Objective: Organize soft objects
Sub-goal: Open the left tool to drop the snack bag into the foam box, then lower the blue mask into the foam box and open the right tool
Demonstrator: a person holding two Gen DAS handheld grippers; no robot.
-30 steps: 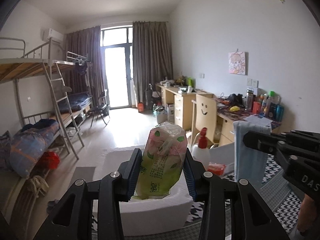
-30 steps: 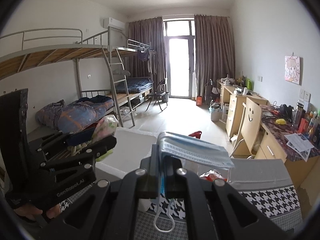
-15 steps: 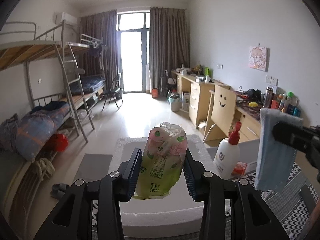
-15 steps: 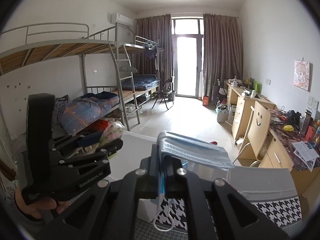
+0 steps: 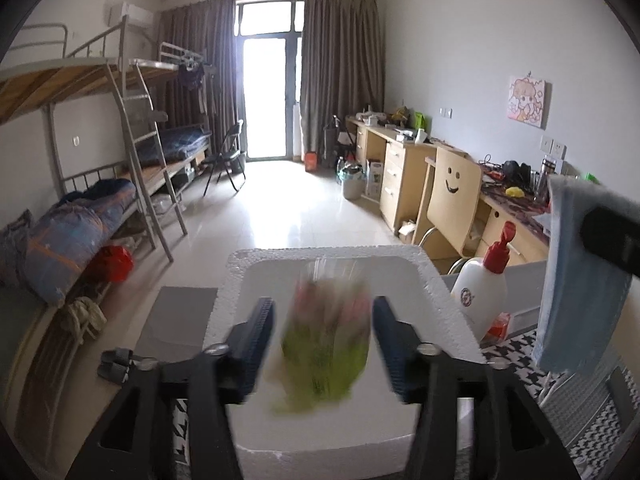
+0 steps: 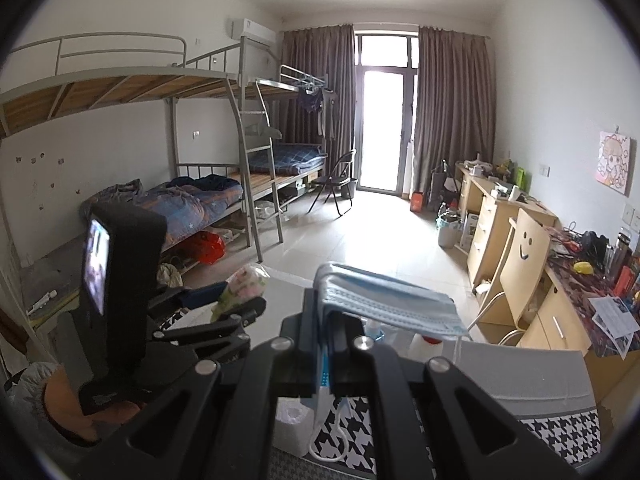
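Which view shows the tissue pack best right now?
Left wrist: the tissue pack sits centred between the just-opened jaws over the foam box, though blurred. Right wrist shows only its top behind the left gripper.

bunk bed [image 6: 208, 92] left, smiley-face chair [image 5: 452, 196] at desk [image 5: 404, 148], red-capped pump bottle [image 5: 482, 284] nearby.

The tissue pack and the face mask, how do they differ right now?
The tissue pack is green and pink, blurred, loose between the open left gripper, whose jaws have just been opening, above the foam box. The face mask is pale blue, flat, and clamped in the shut right gripper. Both are soft.
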